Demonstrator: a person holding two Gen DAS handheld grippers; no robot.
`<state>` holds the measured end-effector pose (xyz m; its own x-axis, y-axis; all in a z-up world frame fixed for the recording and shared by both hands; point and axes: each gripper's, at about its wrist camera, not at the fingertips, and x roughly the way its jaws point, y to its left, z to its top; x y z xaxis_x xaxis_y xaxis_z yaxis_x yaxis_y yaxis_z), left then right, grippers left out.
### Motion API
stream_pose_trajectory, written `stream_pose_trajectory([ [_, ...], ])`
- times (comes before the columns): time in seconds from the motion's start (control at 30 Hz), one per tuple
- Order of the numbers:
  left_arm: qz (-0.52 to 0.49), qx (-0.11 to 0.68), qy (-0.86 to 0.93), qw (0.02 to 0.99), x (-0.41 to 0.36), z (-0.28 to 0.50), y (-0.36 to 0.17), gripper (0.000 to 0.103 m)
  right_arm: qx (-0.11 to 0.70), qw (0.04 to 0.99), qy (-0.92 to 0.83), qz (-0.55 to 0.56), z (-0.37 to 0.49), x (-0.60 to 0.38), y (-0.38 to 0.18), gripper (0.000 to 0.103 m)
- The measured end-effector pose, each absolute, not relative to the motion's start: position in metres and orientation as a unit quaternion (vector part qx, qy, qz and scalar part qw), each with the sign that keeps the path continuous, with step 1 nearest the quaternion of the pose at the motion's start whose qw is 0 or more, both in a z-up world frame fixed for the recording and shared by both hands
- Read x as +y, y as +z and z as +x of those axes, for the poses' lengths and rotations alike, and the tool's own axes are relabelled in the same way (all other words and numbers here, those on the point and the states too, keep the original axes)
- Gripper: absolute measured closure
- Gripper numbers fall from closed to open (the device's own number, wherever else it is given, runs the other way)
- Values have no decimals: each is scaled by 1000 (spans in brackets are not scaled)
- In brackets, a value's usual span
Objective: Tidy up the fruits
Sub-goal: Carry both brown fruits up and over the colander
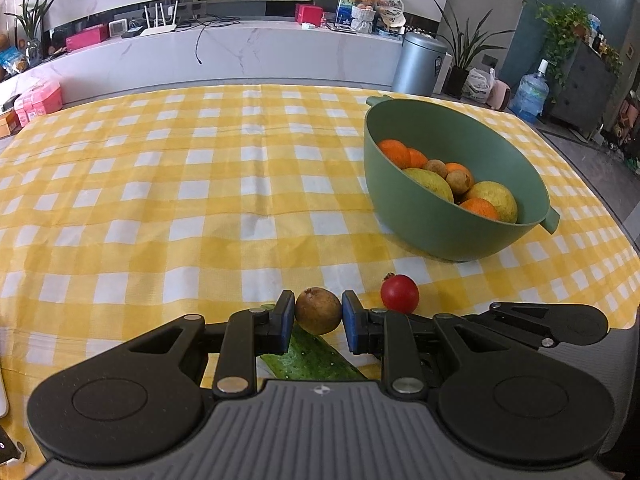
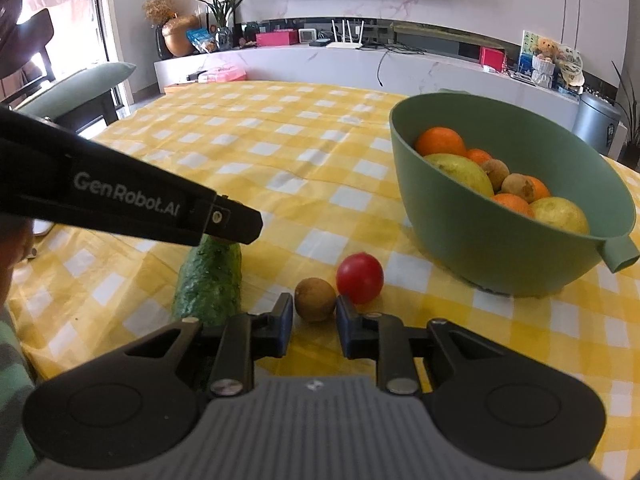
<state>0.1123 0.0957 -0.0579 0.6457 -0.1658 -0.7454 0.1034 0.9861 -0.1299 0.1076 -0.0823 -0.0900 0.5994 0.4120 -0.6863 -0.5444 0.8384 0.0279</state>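
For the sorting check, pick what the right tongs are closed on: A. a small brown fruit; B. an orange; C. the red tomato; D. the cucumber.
A: the right tongs press a small brown fruit; the red tomato lies free beside it.

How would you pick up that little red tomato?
Probably take the tomato across its round middle, from above, closing front to back. A brown fruit sits right beside it on the left and the bowl stands to its right. It is smooth and round, so a hold off the middle could slip.
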Motion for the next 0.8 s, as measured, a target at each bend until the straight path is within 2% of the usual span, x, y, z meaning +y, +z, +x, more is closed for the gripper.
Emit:
stream_pose_trajectory([
  [0.43, -39, 401, -77, 912, 92, 108, -53, 75, 360, 886, 280, -81, 101, -88, -81, 85],
  [0.8, -39, 373, -82, 923, 78, 99, -26, 75, 307, 912, 268, -57, 89, -115, -41, 85],
])
